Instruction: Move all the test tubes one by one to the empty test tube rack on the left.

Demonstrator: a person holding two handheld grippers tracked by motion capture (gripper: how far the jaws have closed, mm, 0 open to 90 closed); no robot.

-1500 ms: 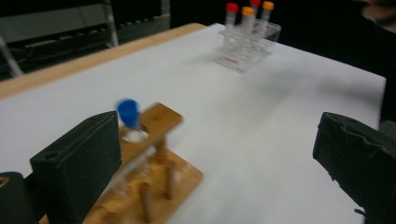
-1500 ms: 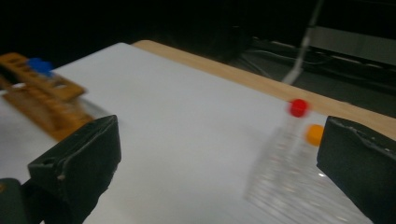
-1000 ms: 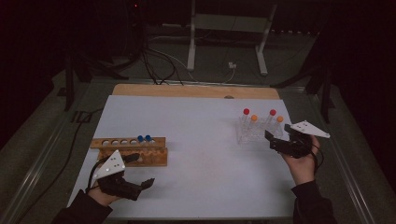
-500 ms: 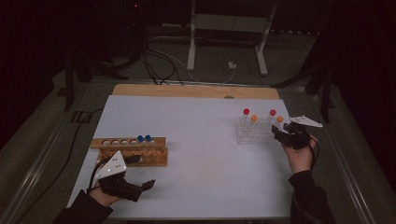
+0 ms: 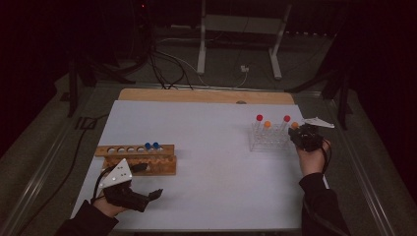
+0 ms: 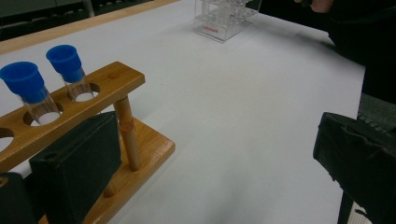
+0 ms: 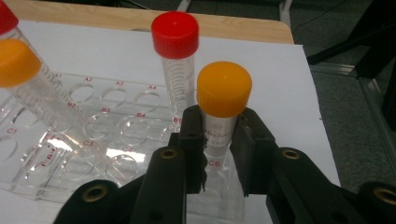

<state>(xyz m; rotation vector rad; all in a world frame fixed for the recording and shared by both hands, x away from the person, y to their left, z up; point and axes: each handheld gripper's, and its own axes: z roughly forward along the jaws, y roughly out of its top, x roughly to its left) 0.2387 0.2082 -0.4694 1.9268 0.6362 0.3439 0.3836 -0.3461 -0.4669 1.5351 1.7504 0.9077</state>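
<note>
Orange-cap tube [image 7: 223,100]: upright, long axis vertical, cap up, seated in clear acrylic rack [image 7: 70,154] at its right end, near the hole marked C6. R gripper [image 7: 219,140] has both jaws pressed on the tube's clear body just below the cap, so clamped on it. Red-cap tube [image 7: 176,51] stands upright just behind it; a second orange-cap tube [image 7: 16,65] at the view's left leans, cap toward upper left. In high view the rack [image 5: 268,142] sits at the table's right side w/ R gripper [image 5: 306,137] at its right edge. L gripper [image 5: 133,196] is well apart, at the near left; jaws spread wide, holding nothing, beside wooden rack [image 6: 116,135] w/ two blue-cap tubes [image 6: 63,60] upright.
</note>
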